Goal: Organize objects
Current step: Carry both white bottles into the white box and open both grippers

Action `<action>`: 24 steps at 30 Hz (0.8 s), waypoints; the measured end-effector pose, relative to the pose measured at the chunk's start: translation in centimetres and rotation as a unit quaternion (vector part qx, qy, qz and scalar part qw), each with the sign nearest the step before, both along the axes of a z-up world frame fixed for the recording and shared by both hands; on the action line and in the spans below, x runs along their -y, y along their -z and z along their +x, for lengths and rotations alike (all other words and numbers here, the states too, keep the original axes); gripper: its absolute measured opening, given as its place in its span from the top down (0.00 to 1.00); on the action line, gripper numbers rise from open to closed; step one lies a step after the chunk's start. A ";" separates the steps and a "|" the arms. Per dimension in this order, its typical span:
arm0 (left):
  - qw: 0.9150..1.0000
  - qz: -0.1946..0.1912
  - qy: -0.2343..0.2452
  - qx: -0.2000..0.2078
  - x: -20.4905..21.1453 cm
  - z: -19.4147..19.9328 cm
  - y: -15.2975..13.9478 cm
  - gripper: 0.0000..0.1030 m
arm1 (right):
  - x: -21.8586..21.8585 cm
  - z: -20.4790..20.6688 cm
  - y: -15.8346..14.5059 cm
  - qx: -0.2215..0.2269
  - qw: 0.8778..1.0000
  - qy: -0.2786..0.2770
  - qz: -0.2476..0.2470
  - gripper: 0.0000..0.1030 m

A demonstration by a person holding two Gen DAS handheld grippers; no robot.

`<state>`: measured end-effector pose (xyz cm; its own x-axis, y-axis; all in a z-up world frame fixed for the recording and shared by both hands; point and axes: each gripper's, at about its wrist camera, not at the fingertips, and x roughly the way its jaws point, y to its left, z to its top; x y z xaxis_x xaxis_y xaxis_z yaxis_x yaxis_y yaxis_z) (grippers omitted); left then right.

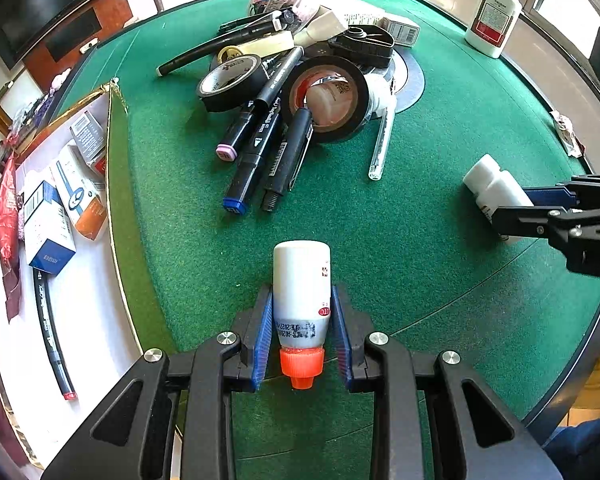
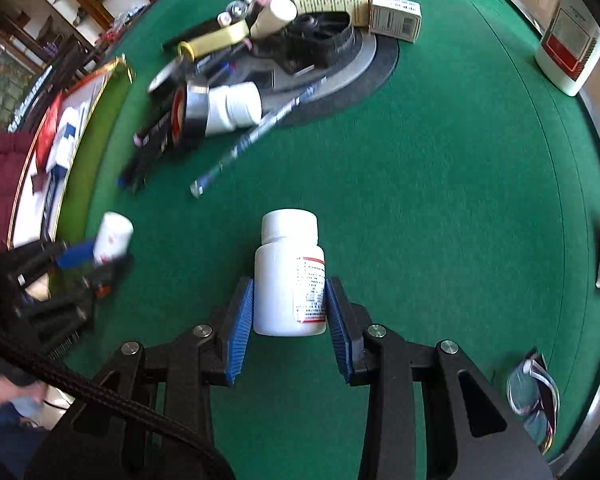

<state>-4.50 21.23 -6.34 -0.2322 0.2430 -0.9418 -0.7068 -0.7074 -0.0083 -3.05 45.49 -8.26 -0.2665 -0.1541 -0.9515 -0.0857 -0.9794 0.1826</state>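
Green felt table [image 1: 440, 184], round-edged, seen from both wrist cameras. Left gripper [image 1: 301, 330], lower centre of the left wrist view: blue pads pinching a small white dropper bottle [image 1: 300, 280] with an orange cap [image 1: 301, 364], cap end toward the camera, body projecting out over the felt. Right gripper [image 2: 290, 320], lower centre of the right wrist view: blue pads pressed on either side of a white pill bottle [image 2: 286, 280] with a red-bordered label, its white lid pointing away from the camera; the same bottle and gripper show at the right edge of the left wrist view [image 1: 496, 192]. Pile of loose items, upper centre of the left wrist view: two rolls of black tape [image 1: 326, 98], the larger one propped on edge against a further white bottle [image 2: 236, 108]; several black markers [image 1: 260, 140], one with a pink end and one with a blue end; a clear pen [image 1: 382, 140] lying just right of the rolls; a black scissors case [image 1: 364, 44]; small cardboard boxes [image 2: 394, 16] at the far side. Large white bottle [image 1: 494, 20] with a red cap and red label, standing upright, upper right, well apart from the pile. White tray [image 1: 88, 320] with a gilt rim, left edge of the left wrist view, holding medicine boxes [image 1: 46, 236], a red packet and a black pen. Folded spectacles [image 2: 534, 396] at the lower right of the right wrist view; a sachet at the right edge.
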 end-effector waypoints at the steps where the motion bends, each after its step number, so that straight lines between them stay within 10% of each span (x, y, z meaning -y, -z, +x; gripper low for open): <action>1: 1.000 0.001 -0.001 0.000 0.0 0.0 0.0 0.78 | 0.2 0.0 0.0 -0.003 1.000 -0.003 0.009 0.67; 16: 1.000 -0.002 -0.007 -0.004 -0.3 -1.0 0.6 0.74 | 1.0 -0.3 0.8 -0.006 0.998 0.012 0.066 0.65; 20: 1.000 -0.009 -0.013 -0.013 -0.4 -1.0 0.7 0.66 | 0.8 -0.3 0.8 -0.013 1.000 0.002 0.022 0.34; 24: 1.000 0.002 -0.015 -0.012 -0.1 -1.0 0.7 0.67 | 1.4 -0.4 0.9 -0.010 0.999 -0.009 0.044 0.34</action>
<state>-5.48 21.32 -7.07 -0.2628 0.2400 -0.9345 -0.6853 -0.7283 0.0057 -3.41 44.13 -9.14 -0.2842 -0.0759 -0.9558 -0.0644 -0.9931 0.0981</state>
